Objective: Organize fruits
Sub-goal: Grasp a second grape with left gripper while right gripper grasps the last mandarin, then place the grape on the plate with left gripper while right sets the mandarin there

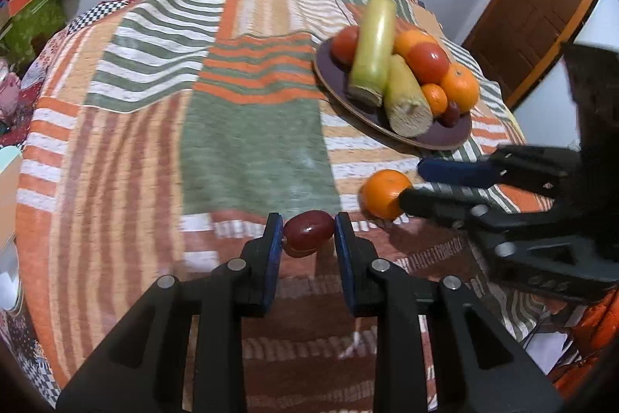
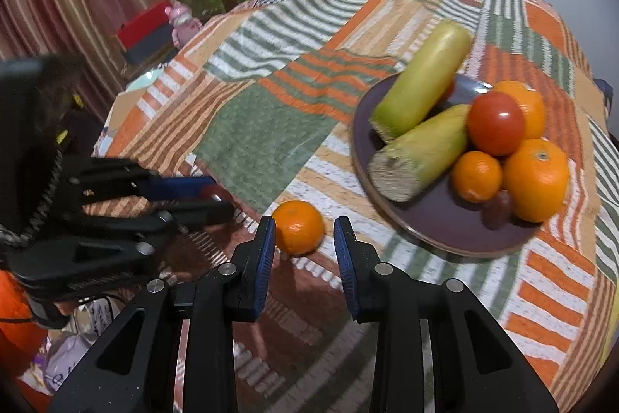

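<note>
Fruit's mostly piled on the purple plate (image 2: pixel 429 227): two corn cobs (image 2: pixel 421 149), a tomato (image 2: pixel 496 122), oranges, something small and dark. Left gripper (image 1: pixel 309 233) has its jaws apart around a dark red fruit (image 1: pixel 308 234) on the striped cloth (image 1: pixel 247 142); can't tell if the pads touch it. Right gripper (image 2: pixel 304 233) is spread around a loose orange (image 2: pixel 298 227), just beside the plate, not squeezing.

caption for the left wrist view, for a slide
Left gripper open around a dark red fruit on a striped cloth, beside a loaded plate.
</note>
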The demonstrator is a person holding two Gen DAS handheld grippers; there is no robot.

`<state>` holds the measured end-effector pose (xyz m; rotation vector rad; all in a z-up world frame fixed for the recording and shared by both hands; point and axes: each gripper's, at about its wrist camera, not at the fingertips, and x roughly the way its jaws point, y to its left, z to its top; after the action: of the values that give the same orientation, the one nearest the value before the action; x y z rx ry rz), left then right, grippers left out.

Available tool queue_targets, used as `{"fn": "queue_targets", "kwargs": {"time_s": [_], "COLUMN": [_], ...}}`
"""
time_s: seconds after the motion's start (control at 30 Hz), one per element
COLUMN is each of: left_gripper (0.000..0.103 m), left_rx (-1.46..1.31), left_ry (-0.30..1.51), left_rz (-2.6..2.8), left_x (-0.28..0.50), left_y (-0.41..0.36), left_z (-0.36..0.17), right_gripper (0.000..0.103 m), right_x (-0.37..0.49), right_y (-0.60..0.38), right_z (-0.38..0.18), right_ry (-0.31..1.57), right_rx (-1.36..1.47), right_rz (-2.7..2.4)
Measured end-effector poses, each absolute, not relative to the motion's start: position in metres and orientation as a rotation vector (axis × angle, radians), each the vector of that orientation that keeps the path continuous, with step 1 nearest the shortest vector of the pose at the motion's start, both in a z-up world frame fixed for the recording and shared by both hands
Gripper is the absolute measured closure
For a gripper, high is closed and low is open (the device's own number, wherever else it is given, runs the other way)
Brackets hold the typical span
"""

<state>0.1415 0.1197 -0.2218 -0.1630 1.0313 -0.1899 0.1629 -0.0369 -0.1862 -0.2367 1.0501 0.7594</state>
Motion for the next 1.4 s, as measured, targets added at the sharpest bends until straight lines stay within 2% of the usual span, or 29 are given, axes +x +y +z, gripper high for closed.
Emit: {"fn": "queue_targets", "kwargs": {"time_s": [0.03,0.1,0.13,0.23,0.33,0.87,1.4], "left_gripper": [0.076,0.076,0.076,0.076,0.076,0.076,0.076], "left_rx": [-0.167,-0.177,-0.181,-0.181,-0.179,-0.116,-0.07], "left_ry": [1.027,1.022,1.022,1.019,1.015,0.961,0.976], "left_rz": [-0.185,-0.182,-0.182,-0.184,-0.191,-0.265,-0.352], "left_x": [0.14,0.14,0.139,0.139,0.14,0.171,0.208], "left_y": [0.123,0.126,0.127,0.127,0.125,0.08,0.028], "left_z": [-0.221,-0.219,-0.219,-0.218,-0.216,-0.189,-0.189], "right_gripper": [0.074,0.064,0.064,0.064,0.071,0.071,0.071], "right_x": [0.163,0.163,0.163,0.166,0.168,0.173,0.191], "right_y": [-0.034,-0.029,-0.027,-0.025,-0.028,-0.093,-0.133], "right_z": [-0.189,-0.193,-0.195,-0.199,-0.199,-0.157,-0.169], "right_ry": [1.059,1.046,1.041,1.044,1.04,0.922,0.944], "right_rx": [-0.244,-0.27,-0.281,-0.297,-0.29,-0.178,-0.108], "right_rz": [0.762,0.75,0.744,0.738,0.736,0.651,0.592]}}
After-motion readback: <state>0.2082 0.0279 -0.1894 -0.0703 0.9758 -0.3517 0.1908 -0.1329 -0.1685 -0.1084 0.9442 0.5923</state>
